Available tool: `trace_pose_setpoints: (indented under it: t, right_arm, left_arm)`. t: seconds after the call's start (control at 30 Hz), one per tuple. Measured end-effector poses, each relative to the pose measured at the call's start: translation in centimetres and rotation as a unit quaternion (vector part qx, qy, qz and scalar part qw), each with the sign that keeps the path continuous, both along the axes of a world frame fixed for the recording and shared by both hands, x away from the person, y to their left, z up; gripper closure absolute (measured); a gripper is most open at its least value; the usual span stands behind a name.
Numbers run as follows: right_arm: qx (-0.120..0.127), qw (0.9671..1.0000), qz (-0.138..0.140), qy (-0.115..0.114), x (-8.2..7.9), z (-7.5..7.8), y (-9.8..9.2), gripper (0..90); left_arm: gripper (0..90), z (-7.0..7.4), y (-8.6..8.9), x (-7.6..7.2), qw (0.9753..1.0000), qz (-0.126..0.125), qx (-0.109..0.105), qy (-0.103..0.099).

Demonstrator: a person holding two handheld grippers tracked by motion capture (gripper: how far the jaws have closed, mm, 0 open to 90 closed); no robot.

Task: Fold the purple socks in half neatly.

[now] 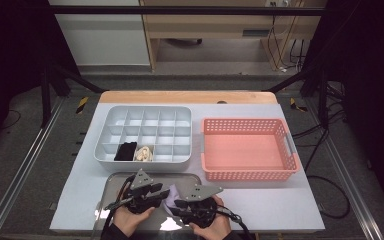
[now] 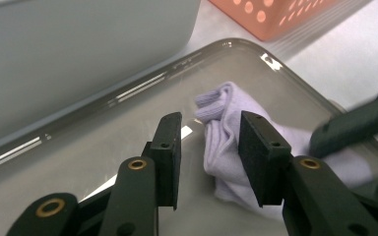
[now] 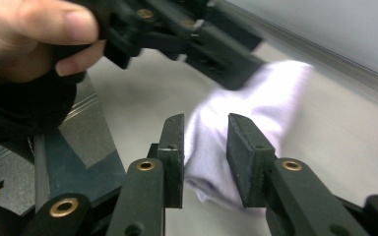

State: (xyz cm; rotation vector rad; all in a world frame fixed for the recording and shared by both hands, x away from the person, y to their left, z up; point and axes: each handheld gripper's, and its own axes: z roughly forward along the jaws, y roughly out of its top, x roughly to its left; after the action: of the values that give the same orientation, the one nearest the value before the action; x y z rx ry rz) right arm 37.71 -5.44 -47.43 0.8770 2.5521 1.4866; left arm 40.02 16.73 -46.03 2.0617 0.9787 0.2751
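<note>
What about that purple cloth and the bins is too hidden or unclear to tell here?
- Purple sock: high view, mostly covered by both grippers.
- Its near end: right gripper view, behind the right gripper jaws.
- Pale item in the grey divided box: high view, too small to identify.

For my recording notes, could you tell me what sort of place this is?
Probably a lab recording station: a table framed by metal rails, cables on the floor, and a sorting layout of divided tray, pink basket and lavender sock.
</note>
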Motion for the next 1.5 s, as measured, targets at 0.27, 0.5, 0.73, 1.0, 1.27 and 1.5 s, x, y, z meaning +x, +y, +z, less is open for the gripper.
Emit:
trace_pose_setpoints:
  t: [0.27,0.5,0.73,1.0,1.27,1.5]
  right_arm:
    - [-0.015,0.9981,-0.059,-0.004,0.4,0.1,-2.4,63.2]
    - [-0.009,0.9950,-0.098,-0.020,0.4,0.8,-2.8,60.5]
    - [-0.005,0.9947,-0.099,-0.026,0.5,1.3,-2.1,59.5]
    - [-0.021,0.9960,-0.086,-0.006,0.4,0.5,-1.9,62.8]
    - [-0.032,0.9959,-0.085,0.006,0.4,0.0,-1.8,78.9]
    - [-0.030,0.9960,-0.084,0.008,0.2,-0.3,-2.0,80.5]
  left_arm:
    - [53.6,-0.4,0.3,-1.5,0.9999,0.004,-0.009,0.007]
    - [43.0,-0.6,0.1,-2.2,0.9999,0.016,-0.002,0.004]
    - [39.7,-0.8,0.2,-2.2,0.9998,0.019,-0.006,0.007]
    - [37.2,-0.9,0.5,-1.9,0.9995,0.015,-0.019,0.020]
    - [33.0,-1.1,0.6,-2.0,0.9982,0.003,-0.036,0.048]
    - [38.2,-1.6,-0.5,-2.5,0.9974,-0.028,-0.037,0.056]
